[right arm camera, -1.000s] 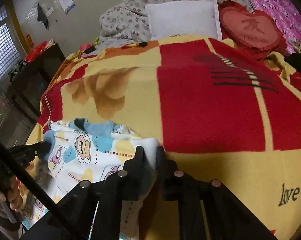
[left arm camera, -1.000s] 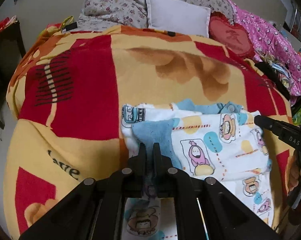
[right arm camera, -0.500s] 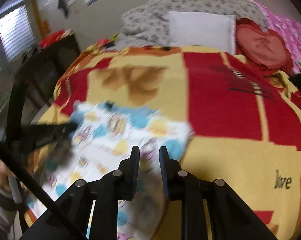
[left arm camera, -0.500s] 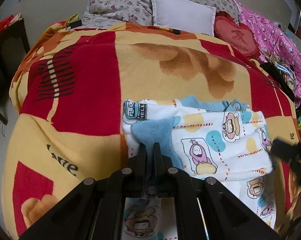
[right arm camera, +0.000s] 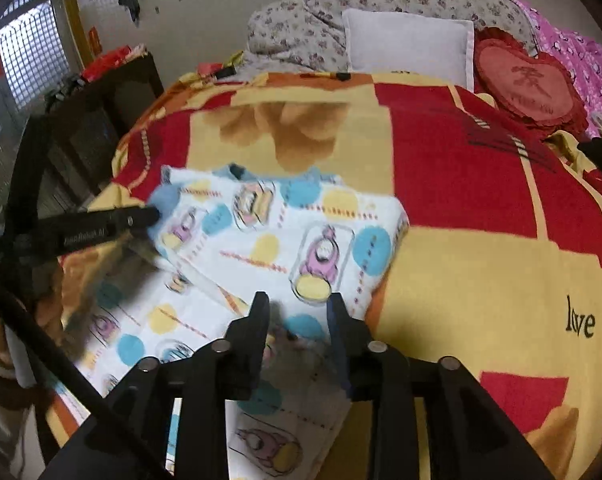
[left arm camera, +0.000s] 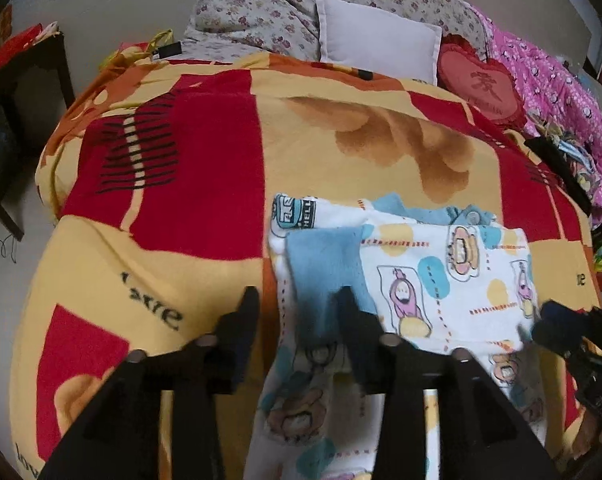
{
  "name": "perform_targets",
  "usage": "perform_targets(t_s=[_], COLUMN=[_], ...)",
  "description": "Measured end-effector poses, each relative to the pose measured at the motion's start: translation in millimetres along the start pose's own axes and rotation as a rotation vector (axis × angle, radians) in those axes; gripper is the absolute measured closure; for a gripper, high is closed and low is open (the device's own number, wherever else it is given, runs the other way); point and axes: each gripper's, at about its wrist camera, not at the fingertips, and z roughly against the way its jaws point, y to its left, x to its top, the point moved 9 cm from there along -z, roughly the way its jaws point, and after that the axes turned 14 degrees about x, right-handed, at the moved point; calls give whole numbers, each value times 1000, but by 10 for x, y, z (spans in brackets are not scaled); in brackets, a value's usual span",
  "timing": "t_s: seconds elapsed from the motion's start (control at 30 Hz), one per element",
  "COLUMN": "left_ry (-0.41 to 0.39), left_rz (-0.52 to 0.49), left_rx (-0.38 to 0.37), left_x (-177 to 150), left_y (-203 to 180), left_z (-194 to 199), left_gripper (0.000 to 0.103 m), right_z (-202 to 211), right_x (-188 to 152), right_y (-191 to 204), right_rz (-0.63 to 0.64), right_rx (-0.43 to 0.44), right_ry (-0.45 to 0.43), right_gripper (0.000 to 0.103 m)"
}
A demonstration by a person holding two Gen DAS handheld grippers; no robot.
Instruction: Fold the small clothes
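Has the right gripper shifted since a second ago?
Yes. The right gripper slid leftward over the printed garment, away from the blanket's "love" lettering, jaws opening.

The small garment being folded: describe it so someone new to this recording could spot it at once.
Start at the big red-and-yellow blanket covering the bed. Near its front edge, in front of both grippers, lies the small garment, partly folded. It is the only white cloth there, printed with cartoon figures and blue and yellow dots, with a plain blue cuff.
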Motion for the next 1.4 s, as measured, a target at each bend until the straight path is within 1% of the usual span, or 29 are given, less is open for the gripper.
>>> perform_targets(t_s=[0.03, 0.07, 0.1, 0.17, 0.2, 0.27, 0.3, 0.37, 0.43, 0.47, 0.5, 0.57, 0.6, 0.67, 0.77, 0.83, 0.9, 1.0, 1.1, 1.27, 1.33, 1.4], left_ry=[-7, -13, -19, -16, 0, 31, 34, 42, 56, 59, 57, 49, 50, 55, 43, 26, 12, 5, 29, 72, 86, 101], left_rz=[-3, -11, -18, -27, -21, -4, 3, 19, 27, 30, 29, 32, 36, 47, 57, 55, 45, 27, 37, 93, 115, 137], left_rx=[-6, -4, 7, 40, 37, 20, 15, 7, -14, -19, -18, -22, -24, -29, -45, -38, -16, -18, -29, -68, -97, -129], left_x=[-13, -18, -21, -42, -64, -117, -133, -156, -197, -227, -260, -341, -386, -489, -609, -692, -787, -957, -1124, -1334, -1371, -1394], left_y=[-7, -17, -17, -3, 2, 25, 42, 87, 111, 140, 170, 239, 269, 335, 396, 432, 463, 500, 567, 677, 672, 654], left_z=[32, 44, 44, -8, -48, -126, -142, -136, -95, -54, -11, 90, 131, 216, 363, 469, 552, 650, 675, 658, 651, 646], left_gripper=[54, 49, 47, 46, 46, 46, 44, 41, 41, 41, 41, 41, 40, 40, 38, 36, 32, 28, 26, 26, 26, 26], right_z=[1, -12, -42, -113, -166, -216, -254, -269, -226, -182, -99, 34, 131, 230, 376, 438, 496, 585, 639, 681, 659, 625], right_x=[27, 54, 66, 67, 44, -24, -69, -94, -104, -105, -119, -171, -237, -360, -619, -754, -880, -1057, -1183, -1375, -1415, -1436], right_y=[19, 27, 35, 28, 2, -19, -22, -22, -12, 0, 33, 88, 124, 169, 181, 174, 173, 207, 255, 364, 408, 417], right_rz=[1, 2, 1, -5, -9, -6, -7, 1, -8, -16, -17, -8, -4, -6, -31, -52, -69, -93, -120, -143, -164, -192], right_rx=[-3, -7, -9, -22, -48, -66, -66, -67, -56, -48, -35, -26, -17, -1, 5, 6, -1, 15, 44, 98, 140, 164], right_ry=[-7, -15, -17, -6, 9, 30, 42, 31, 32, 31, 24, 10, 5, 9, 24, 29, 32, 35, 33, 32, 29, 20], right_gripper=[70, 70, 70, 70, 70, 70, 69, 69, 69, 64, 56, 46, 45, 45, 45, 45, 45, 44, 40, 40, 40, 40])
